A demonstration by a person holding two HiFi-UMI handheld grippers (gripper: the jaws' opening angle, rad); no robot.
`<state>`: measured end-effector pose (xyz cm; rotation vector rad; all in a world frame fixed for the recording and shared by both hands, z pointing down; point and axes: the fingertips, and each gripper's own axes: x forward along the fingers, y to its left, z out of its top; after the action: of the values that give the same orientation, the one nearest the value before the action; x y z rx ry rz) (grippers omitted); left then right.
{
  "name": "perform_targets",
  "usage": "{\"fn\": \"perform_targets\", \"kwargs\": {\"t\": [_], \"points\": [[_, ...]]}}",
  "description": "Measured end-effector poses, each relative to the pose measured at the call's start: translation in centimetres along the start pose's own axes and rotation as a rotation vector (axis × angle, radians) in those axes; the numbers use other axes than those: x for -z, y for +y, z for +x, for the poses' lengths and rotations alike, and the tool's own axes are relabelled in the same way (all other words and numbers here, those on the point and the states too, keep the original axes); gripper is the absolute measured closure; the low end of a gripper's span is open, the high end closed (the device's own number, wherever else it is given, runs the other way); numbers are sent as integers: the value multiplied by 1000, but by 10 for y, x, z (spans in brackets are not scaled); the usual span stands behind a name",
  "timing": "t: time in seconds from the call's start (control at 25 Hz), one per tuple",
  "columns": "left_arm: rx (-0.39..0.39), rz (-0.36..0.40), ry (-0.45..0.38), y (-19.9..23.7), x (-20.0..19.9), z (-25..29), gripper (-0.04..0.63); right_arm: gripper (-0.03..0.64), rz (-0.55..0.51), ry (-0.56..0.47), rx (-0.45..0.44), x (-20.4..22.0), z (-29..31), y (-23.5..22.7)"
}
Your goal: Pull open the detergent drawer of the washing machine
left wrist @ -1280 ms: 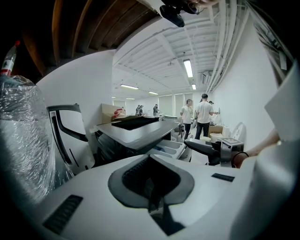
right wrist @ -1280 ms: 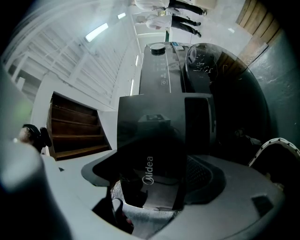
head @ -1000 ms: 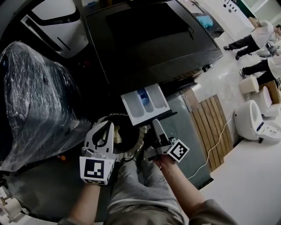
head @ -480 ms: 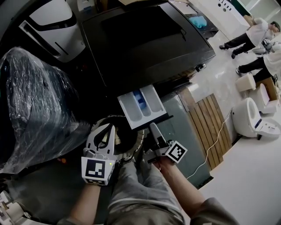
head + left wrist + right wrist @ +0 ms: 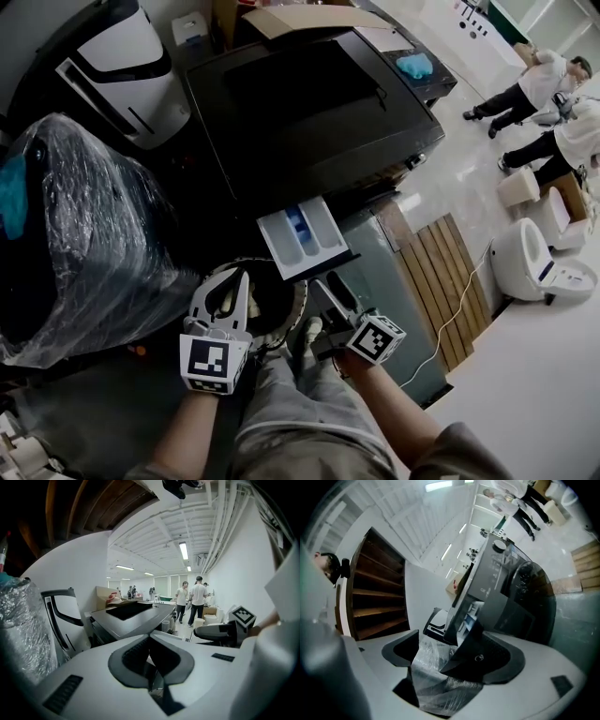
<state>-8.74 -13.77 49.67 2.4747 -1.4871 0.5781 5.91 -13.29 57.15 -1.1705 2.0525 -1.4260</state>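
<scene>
- The washing machine (image 5: 309,103) fills the upper middle of the head view, with its dark top facing me.
- The detergent drawer (image 5: 305,236) stands pulled out from the machine's front, just below the centre of the frame. I can see its white compartments and a blue insert from above.
- My left gripper (image 5: 230,286) sits in the lower middle of the head view, down and left of the drawer and over the machine's round door (image 5: 277,305). In the left gripper view its fingers (image 5: 133,653) are clenched tip to tip with nothing between them.
- My right gripper (image 5: 330,289) lies just below the drawer's dark front edge and points up and left at it.
- In the right gripper view its fingers (image 5: 401,651) are released and spread wide, grasping nothing. Crinkled plastic wrap shows through the gap.
- In that same view the drawer (image 5: 471,613) juts out in the middle of the frame. Its dark front is close beside the right-hand finger, and I cannot tell whether they touch.
- A bulky plastic-wrapped bundle (image 5: 84,234) takes up the left of the head view.
- A white appliance (image 5: 112,56) stands in the upper left of the frame.
- A wooden slatted panel (image 5: 445,281) lies on the floor at the right.
- People (image 5: 553,103) stand in the upper right corner.
</scene>
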Motion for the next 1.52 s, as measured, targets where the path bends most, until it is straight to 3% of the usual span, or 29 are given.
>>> {"fn": "perform_targets", "kwargs": {"t": [0.2,0.44,0.6,0.72,0.88,0.96,1.16,1.52], "points": [[-4,23,-19,8,-24,-14,578,187,-235,47,7,-19,1,41],[-41,38,-66,21,-60,-35,578,198,-488,54,-54,-51,-5,106],[-66,39,-100,28,-85,-51,578,334,-659,10,-94,-75,-14,153],[-78,48,-127,32,-103,-62,578,337,-715,-28,-158,-88,-17,191],[-87,78,-171,34,-126,-75,578,405,-903,-45,-157,-100,-25,221],[-95,95,-185,36,-135,-80,578,408,-971,-43,-170,-102,-27,241],[-103,106,-212,40,-160,-91,578,463,-1080,-77,-213,-114,-34,291],[-100,154,-281,39,-202,-111,578,538,-1162,-183,-260,-139,-50,346]]}}
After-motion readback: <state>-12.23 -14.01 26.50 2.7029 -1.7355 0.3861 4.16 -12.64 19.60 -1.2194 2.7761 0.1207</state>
